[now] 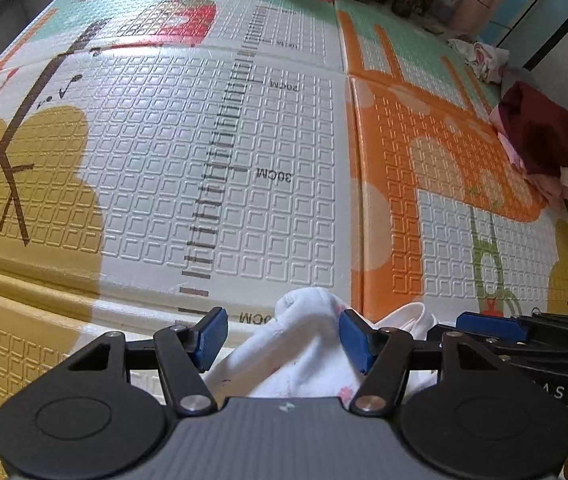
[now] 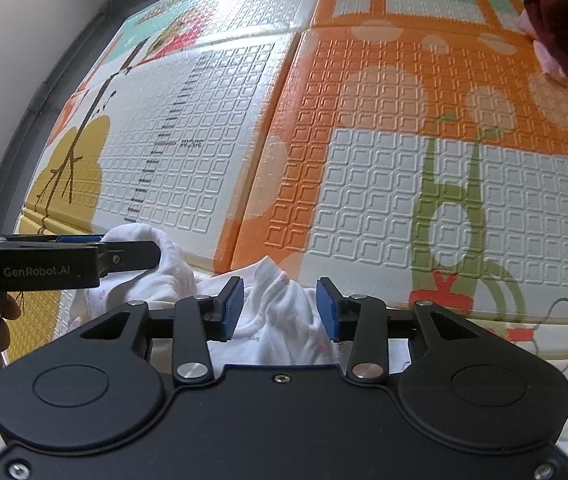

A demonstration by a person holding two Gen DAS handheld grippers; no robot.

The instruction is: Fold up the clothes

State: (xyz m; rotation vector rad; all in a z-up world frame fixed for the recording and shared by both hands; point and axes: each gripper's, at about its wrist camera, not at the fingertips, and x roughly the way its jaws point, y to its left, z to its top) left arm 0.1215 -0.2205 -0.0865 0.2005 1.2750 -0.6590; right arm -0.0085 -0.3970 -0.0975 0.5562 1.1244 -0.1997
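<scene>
A white garment (image 1: 304, 356) with small pink marks lies bunched on the play mat (image 1: 243, 140), at the mat's near edge just below the printed ruler (image 1: 219, 184) that runs up the white panel.

The left gripper (image 1: 284, 338) points steeply down over the garment. Its blue-padded fingers (image 1: 213, 336) stand moderately wide, with a raised fold of the white cloth between them; the cloth lies against the right pad, while the left pad stands clear of it, so the fingers do not clamp it.

The right gripper (image 2: 279, 308) is just beside the left one, on the side away from the ruler, where the mat turns orange. Its fingers (image 2: 233, 308) stand at a middling gap around another peak of the same garment, and neither pad presses the cloth.

A heap of clothes (image 1: 544, 140), dark red on top of pink, sits well apart from the ruler, at the mat's far right edge.
</scene>
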